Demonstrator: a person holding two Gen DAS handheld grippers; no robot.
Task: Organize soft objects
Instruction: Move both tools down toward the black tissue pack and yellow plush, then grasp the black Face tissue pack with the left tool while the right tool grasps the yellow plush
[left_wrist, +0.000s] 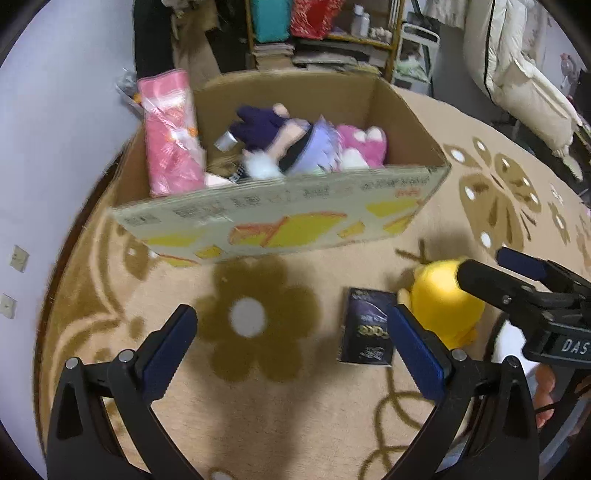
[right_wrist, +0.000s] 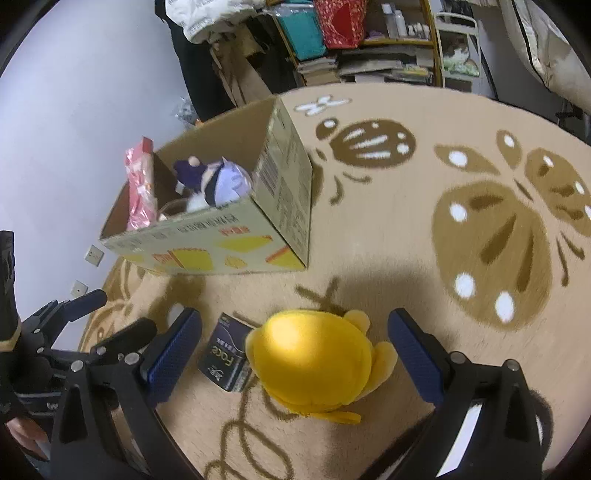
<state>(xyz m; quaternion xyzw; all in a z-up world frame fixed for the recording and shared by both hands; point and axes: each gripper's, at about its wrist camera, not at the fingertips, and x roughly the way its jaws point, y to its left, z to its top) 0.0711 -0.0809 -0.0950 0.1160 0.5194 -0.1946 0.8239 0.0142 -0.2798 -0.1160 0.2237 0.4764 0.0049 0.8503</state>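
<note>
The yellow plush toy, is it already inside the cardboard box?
No, the yellow plush toy lies on the carpet in front of the cardboard box, between the right gripper's open fingers.

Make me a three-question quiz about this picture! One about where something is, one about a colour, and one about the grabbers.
1. Where is the yellow plush toy?
A. inside the cardboard box
B. on the carpet
C. on a shelf

2. What colour is the wrapped bundle standing at the left end of the cardboard box?
A. green
B. black
C. pink

3. How is the right gripper?
A. open, a finger on each side of the yellow toy
B. shut on the dark packet
C. shut on the box

Answers:
1 B, it lies on the carpet in front of the box.
2 C, its wrap is pink.
3 A, the jaws stand wide apart with the toy between them.
</note>
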